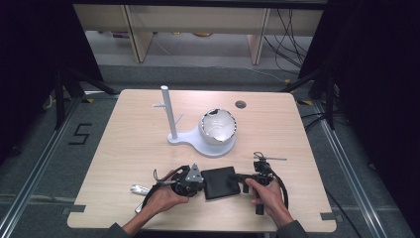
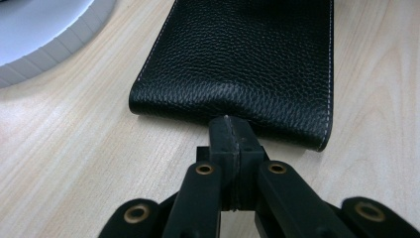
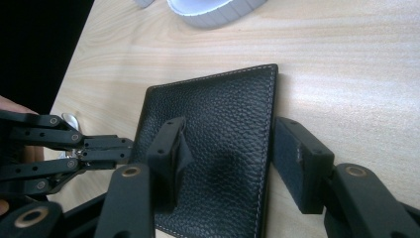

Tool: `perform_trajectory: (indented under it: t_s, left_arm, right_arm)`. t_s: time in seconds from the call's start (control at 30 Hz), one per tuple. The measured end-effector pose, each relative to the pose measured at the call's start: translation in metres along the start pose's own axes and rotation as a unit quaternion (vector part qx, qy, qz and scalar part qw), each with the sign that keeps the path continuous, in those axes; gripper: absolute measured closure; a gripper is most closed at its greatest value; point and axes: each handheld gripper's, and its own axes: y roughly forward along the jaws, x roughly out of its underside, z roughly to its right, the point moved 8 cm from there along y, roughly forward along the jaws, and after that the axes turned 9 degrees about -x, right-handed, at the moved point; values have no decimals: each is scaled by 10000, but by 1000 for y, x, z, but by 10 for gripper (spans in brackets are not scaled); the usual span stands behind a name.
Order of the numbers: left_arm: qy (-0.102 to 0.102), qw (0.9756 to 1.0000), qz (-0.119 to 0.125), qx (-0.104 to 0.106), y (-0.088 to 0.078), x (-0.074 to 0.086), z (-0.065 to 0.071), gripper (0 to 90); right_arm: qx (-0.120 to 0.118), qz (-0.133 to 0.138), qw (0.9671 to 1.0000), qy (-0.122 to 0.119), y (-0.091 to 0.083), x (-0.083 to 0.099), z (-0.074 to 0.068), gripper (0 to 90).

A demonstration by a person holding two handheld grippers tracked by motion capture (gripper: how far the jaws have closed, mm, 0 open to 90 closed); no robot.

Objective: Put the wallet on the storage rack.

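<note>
Near the front edge of the surface (image 1: 124, 148), a black leather wallet (image 1: 221, 182) lies flat between two hands. The left tongs (image 2: 232, 130) are pinched shut on the wallet's near edge, the leather puckering where the jaws meet. The right tongs (image 3: 225, 163) stand open over the wallet's opposite side: one jaw rests on top of the leather, the other sits just beside the stitched edge on the wood. The left hand (image 1: 163, 196) and right hand (image 1: 270, 194) grip the tools from below. Beyond the wallet stands a white stand (image 1: 198, 141) with an upright post, carrying a white bowl (image 1: 217, 126) tilted toward the camera.
</note>
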Motion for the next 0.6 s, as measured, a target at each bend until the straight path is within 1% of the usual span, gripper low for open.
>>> perform_trajectory:
  t_s: [0.03,0.07,0.1,0.13,0.17,0.2,0.23,0.27,0.3,0.33,0.37,0.4,0.43,0.47,0.5,0.53,0.57,0.6]
  left_arm:
    - [-12,10000,-7,27,0,0,0,894]
    - [-15,10000,23,25,0,0,1,894]
    - [-15,10000,23,25,0,0,1,894]
    - [9,10000,15,12,0,0,1,894]
    - [207,9997,-120,72,-2,2,0,894]
    - [121,9999,-45,79,-1,0,2,894]
    - [190,9997,-91,117,-2,1,4,894]
    - [206,9997,-75,124,-2,0,4,894]
    - [209,9996,-79,156,-2,0,5,894]
    - [168,9996,-42,223,0,-1,7,894]
    - [168,9996,-42,223,0,-1,7,894]
    - [179,9996,-114,190,0,-2,7,894]
    - [146,9996,-120,219,0,-2,7,894]
    - [150,9996,-114,213,0,-2,7,893]
    - [150,9996,-114,213,0,-2,7,893]
    - [157,9995,-116,245,0,-2,7,892]
    - [157,9995,-116,245,0,-2,7,892]
    - [165,9996,-102,181,0,-2,7,892]
  right_arm:
    - [60,44,9999,-67,2,-1,1,491]
    - [48,19,9999,-89,1,0,0,493]
    - [141,41,9998,-134,2,-1,0,493]
    - [141,41,9998,-134,2,-1,0,493]
    - [123,4,9998,-159,2,-1,-2,493]
    - [213,8,9995,-244,4,-2,-1,495]
    - [276,51,9991,-313,6,-4,0,496]
    - [263,63,9993,-277,6,-4,-1,499]
    - [154,14,9999,1,7,-2,-6,534]
    - [-32,7,10000,-65,9,-1,-6,581]
    - [-32,7,10000,-65,9,-1,-6,581]
    - [-157,114,9998,-94,13,-2,-12,590]
    - [-166,58,9995,-247,10,-3,-16,602]
    - [-217,52,9993,-293,8,-6,-19,636]
    - [-217,52,9993,-293,8,-6,-19,636]
    - [-288,75,9989,-372,4,-10,-21,682]
    - [-288,75,9989,-372,4,-10,-21,682]
    - [-333,9,9984,-459,4,-10,-21,703]
